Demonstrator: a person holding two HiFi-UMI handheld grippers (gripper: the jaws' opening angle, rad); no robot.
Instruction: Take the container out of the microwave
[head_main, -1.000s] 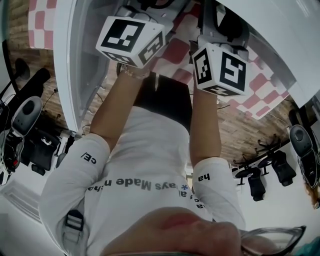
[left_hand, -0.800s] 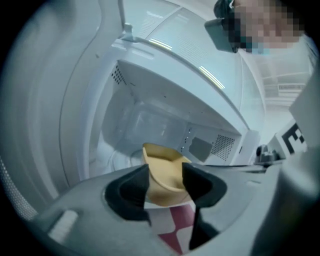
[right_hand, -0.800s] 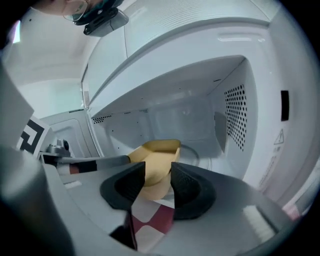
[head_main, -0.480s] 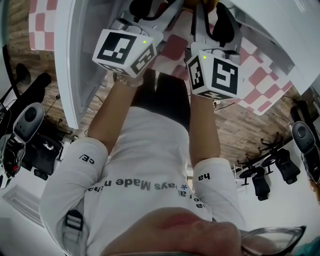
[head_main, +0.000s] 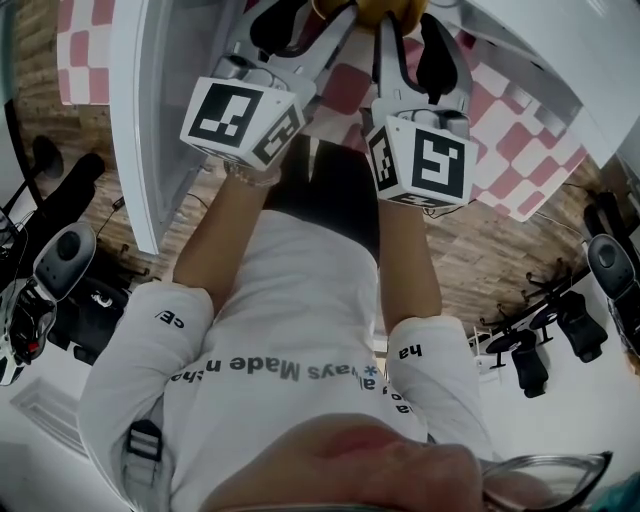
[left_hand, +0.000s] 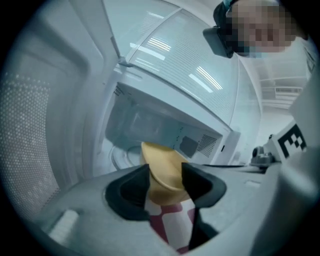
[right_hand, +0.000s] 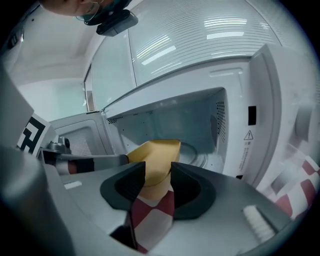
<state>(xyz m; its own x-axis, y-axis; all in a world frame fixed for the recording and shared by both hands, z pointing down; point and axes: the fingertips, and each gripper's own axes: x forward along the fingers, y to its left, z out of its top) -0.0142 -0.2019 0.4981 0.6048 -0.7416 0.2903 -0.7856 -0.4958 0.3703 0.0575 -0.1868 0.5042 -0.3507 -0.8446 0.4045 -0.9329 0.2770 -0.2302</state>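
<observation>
Your container (right_hand: 156, 150): smooth matt yellow plastic, by the look. Microwave (right_hand: 262, 100): glossy white painted metal, side wall perforated. Your left claw (left_hand: 165, 172) and right claw (right_hand: 158, 172): matt grey plastic, black rubbery pads (right_hand: 187, 192). Checked cloth (head_main: 530, 140): matt fabric. Floor (head_main: 480, 255): wood planks, grainy.

Red/white check cloth (head_main: 522, 150) up top; wood floor (head_main: 480, 252) below; black office chair (head_main: 528, 366) rt side.
</observation>
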